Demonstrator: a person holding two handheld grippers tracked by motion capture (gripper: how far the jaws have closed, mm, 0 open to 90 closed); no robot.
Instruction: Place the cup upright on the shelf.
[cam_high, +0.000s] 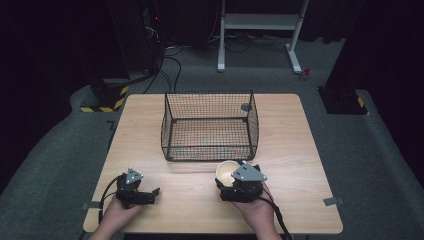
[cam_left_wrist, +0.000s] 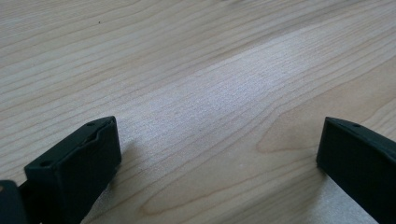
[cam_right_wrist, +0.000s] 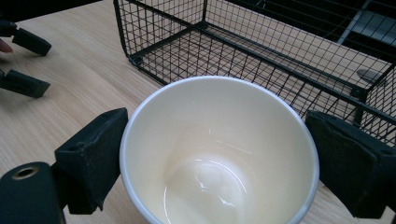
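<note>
1. High view. Wooden table (cam_high: 300, 150) filling the middle of the frame, black wire basket (cam_high: 210, 125) standing at its centre, open side up. Right gripper (cam_high: 231, 176) sitting lower centre-right, just below the basket's near wall, gripping a cream cup (cam_high: 225, 171) with the mouth showing round and pale. Left gripper (cam_high: 152, 195) resting lower left on the table, well apart from cup and basket, jaws pointing toward the right of the frame and standing apart. Hands coming in from the bottom edge behind both grippers.

2. Left gripper view. Two black jaws rising at lower left and lower right, wide apart, with bare wood grain lying between them. Gripping nothing.

3. Right gripper view. Cup (cam_right_wrist: 219, 154) sitting in the lower centre, inside glossy and holding nothing, rim pressed by one jaw pad at lower left and one at lower right. Basket (cam_right_wrist: 261, 51) running across the upper half, just beyond the cup. Left gripper (cam_right_wrist: 25, 63) showing at the upper left edge, fingers parted.
</note>
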